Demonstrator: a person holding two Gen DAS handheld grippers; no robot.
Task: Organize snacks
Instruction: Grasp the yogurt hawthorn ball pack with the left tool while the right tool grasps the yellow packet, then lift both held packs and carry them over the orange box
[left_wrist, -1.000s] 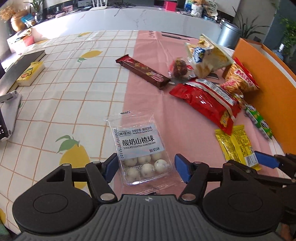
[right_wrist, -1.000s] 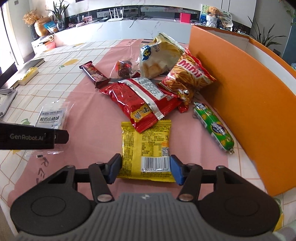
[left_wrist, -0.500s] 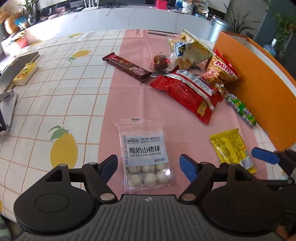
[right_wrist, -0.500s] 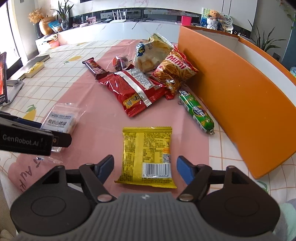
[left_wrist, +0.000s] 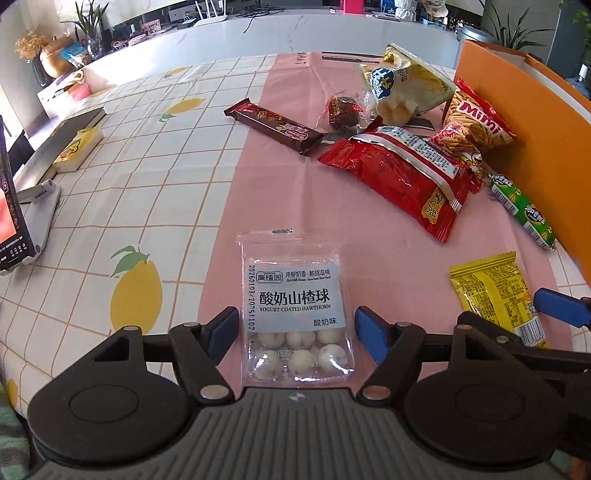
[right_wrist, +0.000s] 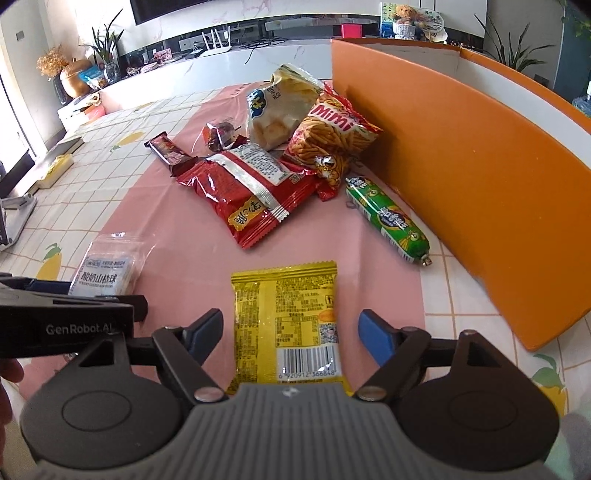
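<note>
Between the spread jaws of the left gripper (left_wrist: 295, 328) lies a clear bag of yogurt-coated hawthorn balls (left_wrist: 295, 314), flat on the pink cloth (left_wrist: 258, 177), neither blue pad touching it. Right gripper (right_wrist: 290, 330) likewise wide, straddling a yellow packet (right_wrist: 286, 317) lying barcode-end toward the camera; no contact on either side that I can make out. Ahead of both jaws, a loose heap: red bag (right_wrist: 247, 192), orange Mimi chips (right_wrist: 332, 136), pale puffed-snack bag (right_wrist: 277, 107), small dark wrapped sweet (right_wrist: 219, 134), brown chocolate bar (left_wrist: 275, 125) off to the left of it. Green sausage stick (right_wrist: 388, 221) lies ahead and right of the right jaws, just beside the orange box (right_wrist: 461, 166). Box interior hidden from both views, so cannot tell whether anything is already inside. Judgement: early stage, with every visible snack on the table and nothing gripped. Likely left to do: close on the two nearest packets, move them, then work through the heap.
</note>
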